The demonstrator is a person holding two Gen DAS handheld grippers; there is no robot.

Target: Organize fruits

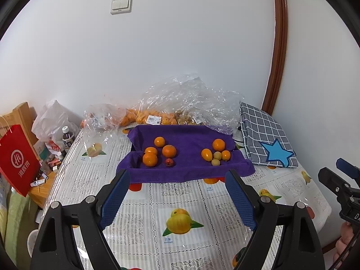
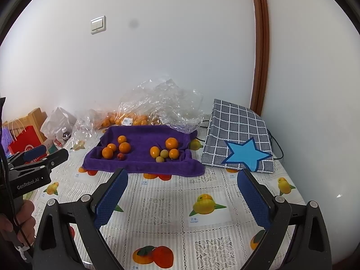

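A purple towel (image 1: pixel 186 168) (image 2: pixel 139 166) lies over a tray at the table's far middle. On its left sit several oranges (image 1: pixel 169 151) (image 2: pixel 124 147) and a small red fruit (image 1: pixel 169 162) (image 2: pixel 120 156). On its right sit oranges (image 1: pixel 218 145) (image 2: pixel 171 143) and two small pale green fruits (image 1: pixel 215 162) (image 2: pixel 164 153). My left gripper (image 1: pixel 178 176) is open and empty, hovering in front of the towel. My right gripper (image 2: pixel 182 175) is open and empty, in front of the towel's right end. Each gripper shows at the edge of the other's view.
Clear plastic bags of oranges (image 1: pixel 148 117) (image 2: pixel 126 119) lie behind the towel against the wall. A blue checked cloth with a star (image 1: pixel 265 135) (image 2: pixel 238 139) covers something at the right. A red paper bag (image 1: pixel 15 159) and bottles stand beside the table's left edge.
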